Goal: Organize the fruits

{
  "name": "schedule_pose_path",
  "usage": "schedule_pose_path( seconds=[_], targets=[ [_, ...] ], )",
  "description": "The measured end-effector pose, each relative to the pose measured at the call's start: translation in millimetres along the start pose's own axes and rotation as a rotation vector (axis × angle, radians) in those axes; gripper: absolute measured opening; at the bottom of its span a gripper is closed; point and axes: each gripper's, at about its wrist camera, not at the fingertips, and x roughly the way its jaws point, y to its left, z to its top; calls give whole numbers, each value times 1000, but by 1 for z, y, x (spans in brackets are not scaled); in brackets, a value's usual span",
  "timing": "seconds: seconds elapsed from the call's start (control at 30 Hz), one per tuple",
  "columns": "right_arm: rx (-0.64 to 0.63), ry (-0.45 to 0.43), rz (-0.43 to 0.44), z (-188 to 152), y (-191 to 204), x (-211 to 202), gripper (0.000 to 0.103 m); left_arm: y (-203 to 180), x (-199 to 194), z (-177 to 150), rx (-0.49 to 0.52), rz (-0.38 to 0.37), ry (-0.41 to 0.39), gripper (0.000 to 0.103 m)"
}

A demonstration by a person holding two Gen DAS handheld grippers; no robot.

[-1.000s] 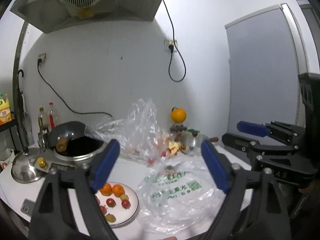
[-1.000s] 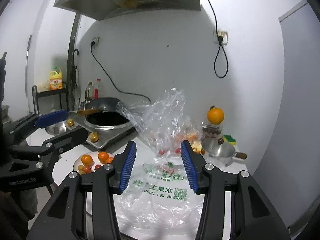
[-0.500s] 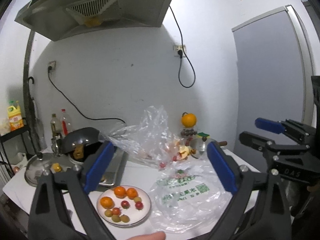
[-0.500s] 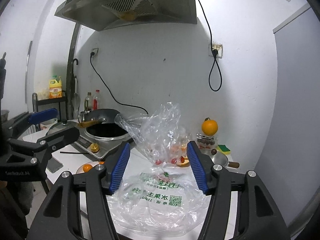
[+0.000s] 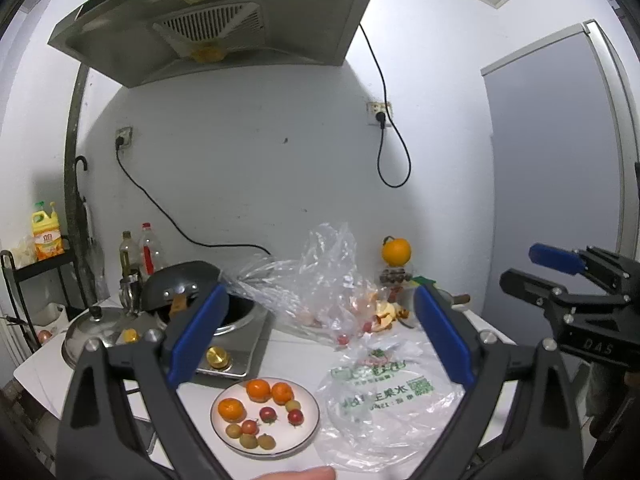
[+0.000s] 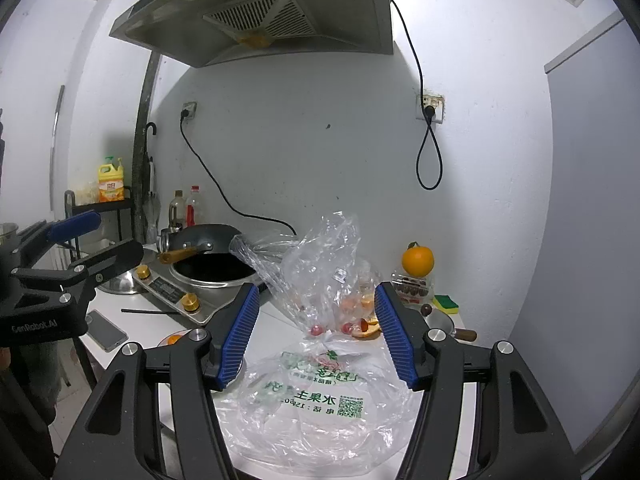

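A white plate (image 5: 308, 432) near the counter's front holds three tangerines (image 5: 258, 390) and several cherry tomatoes (image 5: 295, 417). A flat printed plastic bag (image 5: 384, 392) lies right of it, also in the right wrist view (image 6: 316, 404). A crumpled clear bag (image 5: 316, 280) behind holds more small fruit (image 6: 316, 330). An orange (image 5: 396, 251) sits on a box at the back. My left gripper (image 5: 320, 336) is open and empty, held back above the plate. My right gripper (image 6: 316, 328) is open and empty over the printed bag.
An induction cooker with a black wok (image 5: 180, 286) stands at the left, a steel lid (image 5: 96, 334) beside it. A phone (image 6: 106, 330) and a chopstick (image 6: 148, 312) lie near the counter edge. A small pot (image 6: 444, 322) and sponge (image 6: 446, 302) sit at the right.
Both grippers have pulled back and risen from the counter, so the plate and bags look smaller and lower. Both stay open and empty.
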Motion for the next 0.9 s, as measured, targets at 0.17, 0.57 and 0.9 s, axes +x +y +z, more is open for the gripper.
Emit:
schedule_pose_path(
  seconds=[0.17, 0.57, 0.9],
  targets=[
    [-2, 3, 0, 1, 0, 0, 63, 0, -1, 0, 2, -4, -1, 96],
    [-2, 13, -1, -2, 2, 1, 64, 1, 0, -1, 7, 10, 0, 96],
    [-2, 15, -1, -3, 3, 1, 64, 2, -1, -3, 11, 11, -3, 96]
  ],
)
